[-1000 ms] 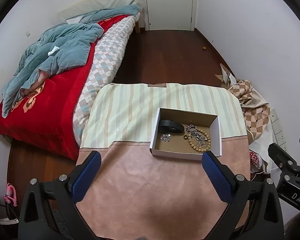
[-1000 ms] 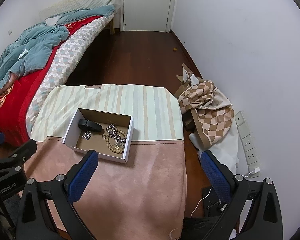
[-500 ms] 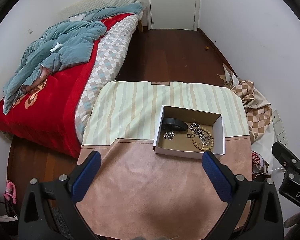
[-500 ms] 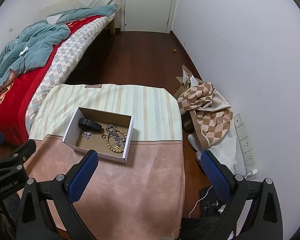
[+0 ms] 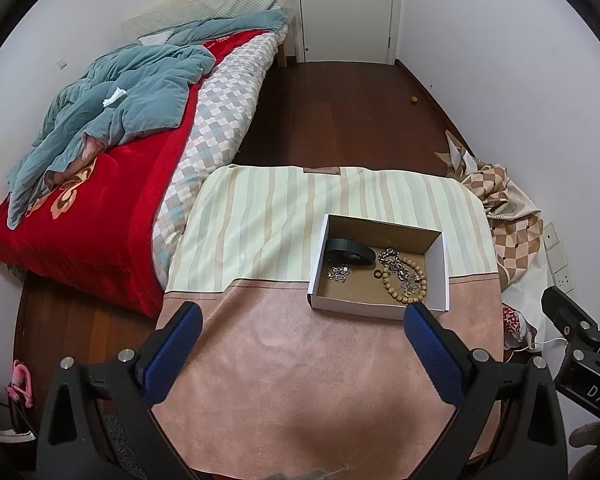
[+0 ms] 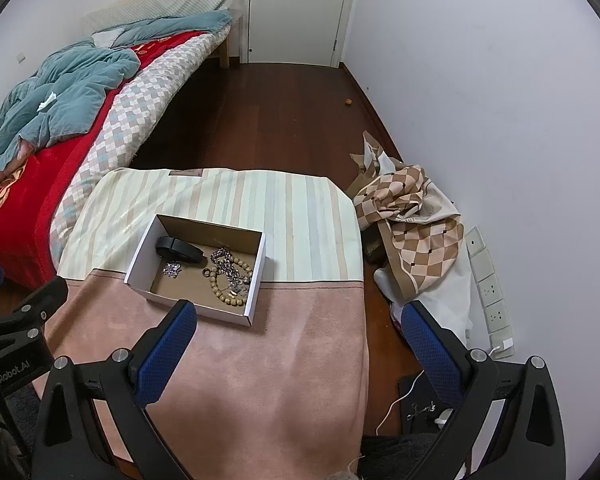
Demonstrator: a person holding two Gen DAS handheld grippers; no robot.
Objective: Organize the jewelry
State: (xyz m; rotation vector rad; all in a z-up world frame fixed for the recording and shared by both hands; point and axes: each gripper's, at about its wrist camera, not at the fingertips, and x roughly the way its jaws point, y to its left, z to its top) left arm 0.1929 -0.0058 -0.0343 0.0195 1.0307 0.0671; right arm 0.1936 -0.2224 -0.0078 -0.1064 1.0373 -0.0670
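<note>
A white cardboard box (image 5: 436,276) (image 6: 256,276) with a brown floor sits on the cloth-covered table (image 5: 300,360) (image 6: 284,360). Inside lie a black band (image 5: 348,250) (image 6: 178,248), a small silver piece (image 5: 338,273) (image 6: 173,269), a dark ring (image 5: 377,274) (image 6: 207,272), a silver chain (image 5: 394,260) (image 6: 224,260) and a wooden bead bracelet (image 5: 404,296) (image 6: 224,296). My left gripper (image 5: 300,356) is open and empty, above the table short of the box. My right gripper (image 6: 296,360) is open and empty, to the right of the box over the table's right edge.
A bed (image 5: 112,168) (image 6: 60,120) with a red cover and blue quilt stands left of the table. A checked cloth heap (image 5: 508,220) (image 6: 416,216) lies on the floor at right, by wall sockets (image 6: 492,292). A closed door (image 5: 346,8) (image 6: 296,8) is at the far end.
Both grippers have drifted slightly; the box and table sit a little to the right and lower in the left wrist view. Nothing was grasped or released.
</note>
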